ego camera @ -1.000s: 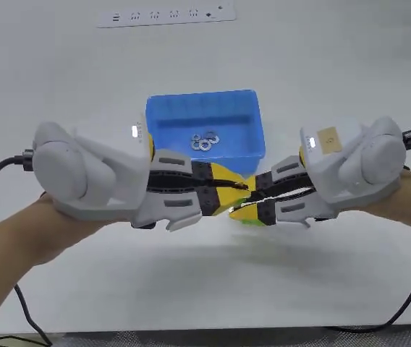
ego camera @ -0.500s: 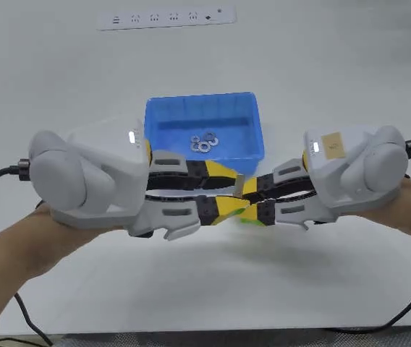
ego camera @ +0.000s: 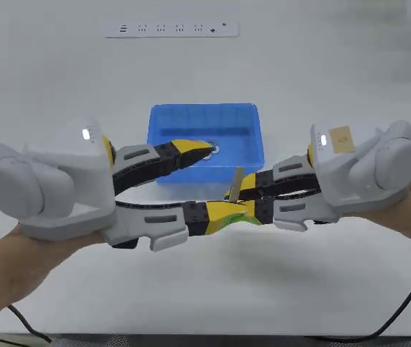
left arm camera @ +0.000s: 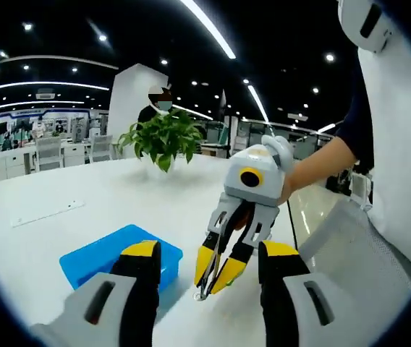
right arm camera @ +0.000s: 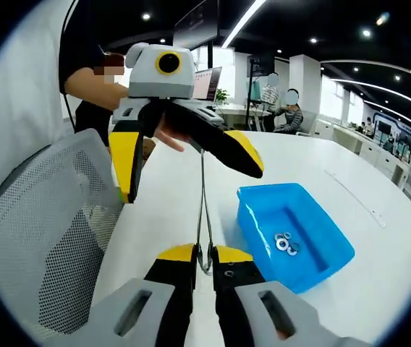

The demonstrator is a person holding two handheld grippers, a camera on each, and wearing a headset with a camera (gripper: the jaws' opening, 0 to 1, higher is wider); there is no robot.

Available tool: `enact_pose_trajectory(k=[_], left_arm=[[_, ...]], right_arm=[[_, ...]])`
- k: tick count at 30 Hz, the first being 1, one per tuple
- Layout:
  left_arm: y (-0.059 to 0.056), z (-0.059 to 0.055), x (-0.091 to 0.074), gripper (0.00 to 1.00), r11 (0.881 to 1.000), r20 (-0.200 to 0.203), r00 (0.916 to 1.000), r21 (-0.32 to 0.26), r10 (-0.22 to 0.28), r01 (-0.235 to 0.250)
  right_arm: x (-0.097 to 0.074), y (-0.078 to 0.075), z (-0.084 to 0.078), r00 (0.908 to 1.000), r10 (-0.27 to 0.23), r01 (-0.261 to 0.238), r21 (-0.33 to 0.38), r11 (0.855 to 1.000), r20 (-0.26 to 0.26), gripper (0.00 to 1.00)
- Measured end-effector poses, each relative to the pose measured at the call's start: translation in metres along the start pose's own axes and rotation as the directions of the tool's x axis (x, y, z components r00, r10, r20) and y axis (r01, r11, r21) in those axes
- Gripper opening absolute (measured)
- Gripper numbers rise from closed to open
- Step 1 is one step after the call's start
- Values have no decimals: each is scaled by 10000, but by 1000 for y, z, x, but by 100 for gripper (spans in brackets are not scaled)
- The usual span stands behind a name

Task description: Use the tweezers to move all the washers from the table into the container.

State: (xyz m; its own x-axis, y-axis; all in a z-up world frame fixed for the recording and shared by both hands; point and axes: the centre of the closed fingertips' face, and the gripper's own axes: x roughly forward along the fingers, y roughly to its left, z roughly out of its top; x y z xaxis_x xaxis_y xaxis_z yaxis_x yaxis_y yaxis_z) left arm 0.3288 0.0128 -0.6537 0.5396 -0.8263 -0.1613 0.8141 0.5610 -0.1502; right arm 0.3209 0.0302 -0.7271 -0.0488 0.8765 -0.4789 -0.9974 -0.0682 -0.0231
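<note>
Left gripper (ego camera: 209, 181) extends from nine o'clock in the head view, yellow-tipped jaws spread wide, holding nothing. Right gripper (ego camera: 242, 199) extends from three o'clock, jaws pressed together on the tweezers (ego camera: 236, 178), whose grey end sticks up toward twelve o'clock. Blue container (ego camera: 163, 123) sits on the white table (ego camera: 299, 79) at twelve o'clock, just beyond the jaws; a power strip (ego camera: 171, 29) lies farther that way. Left gripper view: the right gripper faces the camera, the tweezers' tips pointing down toward the tabletop, container at seven o'clock. Right gripper view: the tweezers run straight ahead from the closed jaws, and washers (right arm camera: 285, 242) lie clustered on the container floor at four o'clock.
</note>
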Motion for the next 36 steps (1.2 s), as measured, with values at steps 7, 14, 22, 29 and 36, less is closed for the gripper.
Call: enact_pose_trajectory(k=[7, 14, 22, 29, 36], left_arm=[[11, 16, -15, 67, 9991, 492, 9979, -55, 424, -422], [12, 6, -30, 71, 9970, 466, 9961, -199, 754, -746], [17, -4, -53, 71, 9894, 528, 9888, -473, 1397, -1373], [27, -6, -71, 71, 9756, 714, 9752, -815, 2095, -2037], [36, -10, -84, 71, 9632, 628, 9644, -984, 2568, -2500]], right_arm=[[-7, -10, 27, 9994, -250, 259, -407, 9988, 241, 9], [-13, -25, 47, 9981, -512, 537, -773, 9956, 343, 9], [-16, -68, 54, 9914, -1273, 1291, -602, 9898, 318, 9], [2, -97, 43, 9869, -1608, 1611, -256, 9866, 132, 9], [32, -101, 16, 9903, -1335, 1336, 10, 9910, -385, 9]])
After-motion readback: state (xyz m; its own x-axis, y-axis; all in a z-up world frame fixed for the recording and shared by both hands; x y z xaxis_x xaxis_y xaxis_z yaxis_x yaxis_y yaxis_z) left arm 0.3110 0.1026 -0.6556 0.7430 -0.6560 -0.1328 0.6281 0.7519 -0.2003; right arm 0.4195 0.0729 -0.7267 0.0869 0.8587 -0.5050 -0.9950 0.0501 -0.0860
